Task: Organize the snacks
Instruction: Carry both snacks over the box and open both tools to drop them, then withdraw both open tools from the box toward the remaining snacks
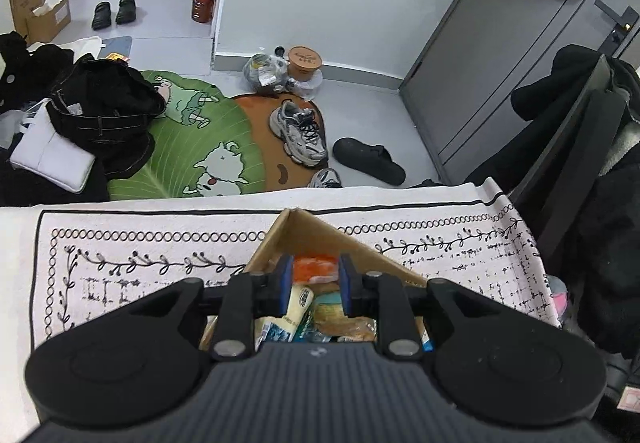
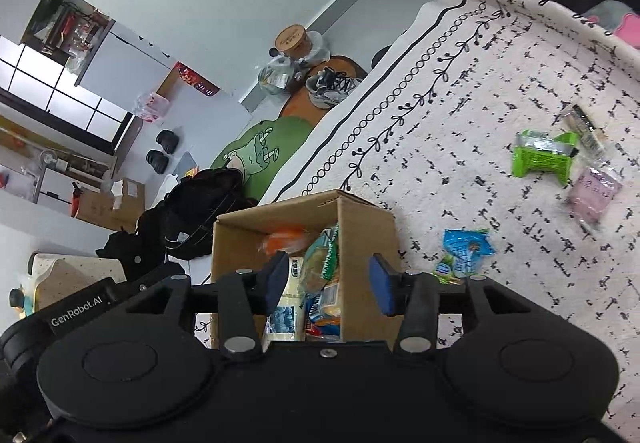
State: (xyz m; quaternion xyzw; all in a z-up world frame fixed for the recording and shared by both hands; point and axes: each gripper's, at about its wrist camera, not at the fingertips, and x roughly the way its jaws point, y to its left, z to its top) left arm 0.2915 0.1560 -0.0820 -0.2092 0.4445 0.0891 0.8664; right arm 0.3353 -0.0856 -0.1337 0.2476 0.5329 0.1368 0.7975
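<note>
Above the brown cardboard box [image 2: 280, 227] of snack packets, your left tool [image 1: 314, 285] and right tool [image 2: 328, 285] both hover with jaws apart, gripping nothing.

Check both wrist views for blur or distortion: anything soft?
Left wrist: sharp overall, but fisheye bends the tablecloth edge and the door. Right wrist: motion blur smears the pink packet and the orange snack in the cardboard box; horizon heavily tilted. Even indoor light, no glare in either.
</note>
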